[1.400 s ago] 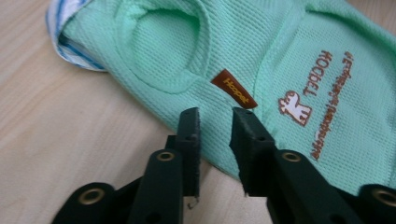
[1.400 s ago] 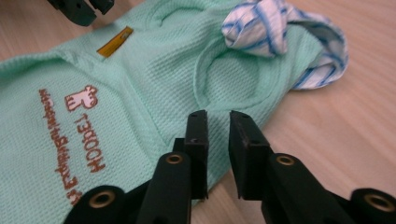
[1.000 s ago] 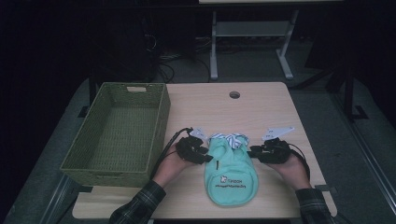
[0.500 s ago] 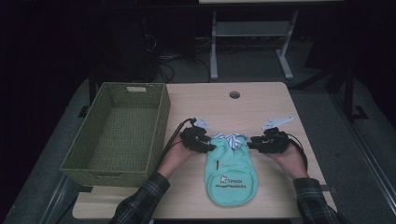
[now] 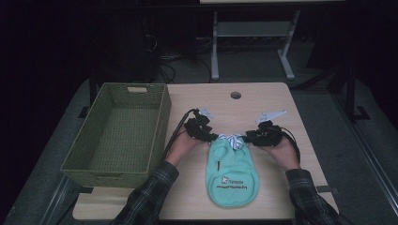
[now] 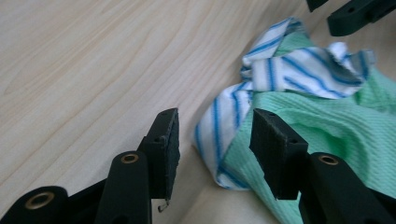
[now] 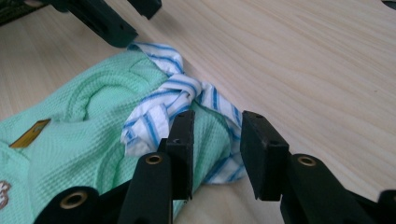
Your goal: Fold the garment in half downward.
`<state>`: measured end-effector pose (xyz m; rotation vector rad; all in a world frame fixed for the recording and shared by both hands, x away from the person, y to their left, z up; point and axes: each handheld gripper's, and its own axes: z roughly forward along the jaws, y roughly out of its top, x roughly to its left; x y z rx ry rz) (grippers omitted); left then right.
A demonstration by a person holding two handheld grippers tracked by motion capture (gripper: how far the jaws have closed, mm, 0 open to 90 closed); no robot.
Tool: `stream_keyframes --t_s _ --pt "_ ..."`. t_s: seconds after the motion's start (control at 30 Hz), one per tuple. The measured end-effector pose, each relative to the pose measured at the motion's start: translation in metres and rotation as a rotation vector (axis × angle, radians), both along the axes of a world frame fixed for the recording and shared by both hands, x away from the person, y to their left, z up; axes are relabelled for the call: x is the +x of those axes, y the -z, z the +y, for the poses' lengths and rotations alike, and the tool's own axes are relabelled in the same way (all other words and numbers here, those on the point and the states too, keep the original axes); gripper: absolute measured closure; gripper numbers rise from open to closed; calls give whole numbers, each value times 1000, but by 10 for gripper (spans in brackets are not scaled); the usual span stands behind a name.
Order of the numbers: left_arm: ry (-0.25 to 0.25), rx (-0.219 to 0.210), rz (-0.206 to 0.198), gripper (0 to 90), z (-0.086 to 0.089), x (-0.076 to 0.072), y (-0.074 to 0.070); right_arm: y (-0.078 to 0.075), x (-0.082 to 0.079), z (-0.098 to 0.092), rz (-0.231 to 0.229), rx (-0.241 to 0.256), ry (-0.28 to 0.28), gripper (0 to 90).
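A mint-green garment (image 5: 232, 176) with a small logo lies flat on the wooden table (image 5: 263, 101), its blue-and-white striped collar (image 5: 233, 140) at the far end. My left gripper (image 5: 215, 137) is at the collar's left side and my right gripper (image 5: 247, 137) at its right. In the left gripper view the gripper (image 6: 215, 128) is open, and a fold of the striped collar (image 6: 219, 144) lies between its jaws. In the right gripper view the gripper (image 7: 219, 128) is also open over the striped collar (image 7: 173, 88) and the green garment (image 7: 79, 130).
An empty green woven basket (image 5: 165, 112) stands on the table's left, close to my left hand. A round cable hole (image 5: 235, 95) sits near the far edge. Dark floor and a desk frame lie beyond the table.
Both grippers have moved away from the person and closer together, up to the striped collar. The garment now lies longer and flatter.
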<state>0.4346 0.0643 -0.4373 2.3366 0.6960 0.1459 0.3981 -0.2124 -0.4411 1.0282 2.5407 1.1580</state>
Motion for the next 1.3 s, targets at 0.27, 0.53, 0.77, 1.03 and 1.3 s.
stream_keyframes --t_s 0.27,0.53,0.77,1.03,1.3 --pt "14 27 43 473 -6 8 17 1 1 5 10 1 -6 648" --pt "54 96 -3 565 -12 4 20 -4 -4 2 0 3 -5 647" --pt "45 71 34 818 -12 3 20 -9 -19 0 10 18 -15 671" --pt "25 46 34 843 -9 3 21 -9 -38 16 5 36 -81 869" --pt "13 21 38 845 -8 2 20 -1 -44 42 22 30 -149 897"
